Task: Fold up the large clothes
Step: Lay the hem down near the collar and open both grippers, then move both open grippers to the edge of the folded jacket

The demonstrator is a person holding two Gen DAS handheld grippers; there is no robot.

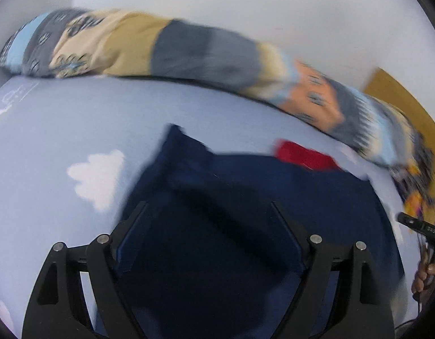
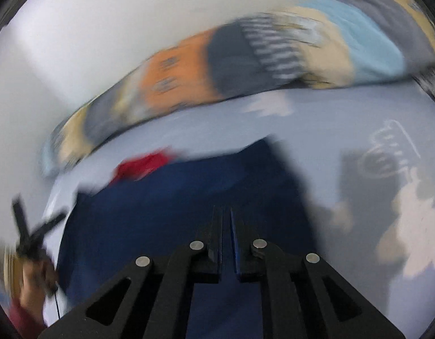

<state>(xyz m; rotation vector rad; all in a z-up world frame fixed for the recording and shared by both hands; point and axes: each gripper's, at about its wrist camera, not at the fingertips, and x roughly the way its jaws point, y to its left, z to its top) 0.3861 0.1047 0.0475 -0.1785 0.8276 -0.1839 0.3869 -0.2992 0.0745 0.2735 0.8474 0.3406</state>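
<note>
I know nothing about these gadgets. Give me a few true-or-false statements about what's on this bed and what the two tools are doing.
1. The navy garment lies on a light blue sheet printed with white clouds. True.
2. The left tool is shut tight. False: its jaws stand wide apart.
3. The right tool is shut. True.
4. Something red lies at the navy garment's far edge. True.
5. The patterned blanket covers the navy garment. False: it lies rolled along the wall behind it.

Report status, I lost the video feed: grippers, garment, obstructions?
Left gripper open above navy garment. Right gripper shut, nothing visibly held. Red cloth at garment's far edge.
</note>
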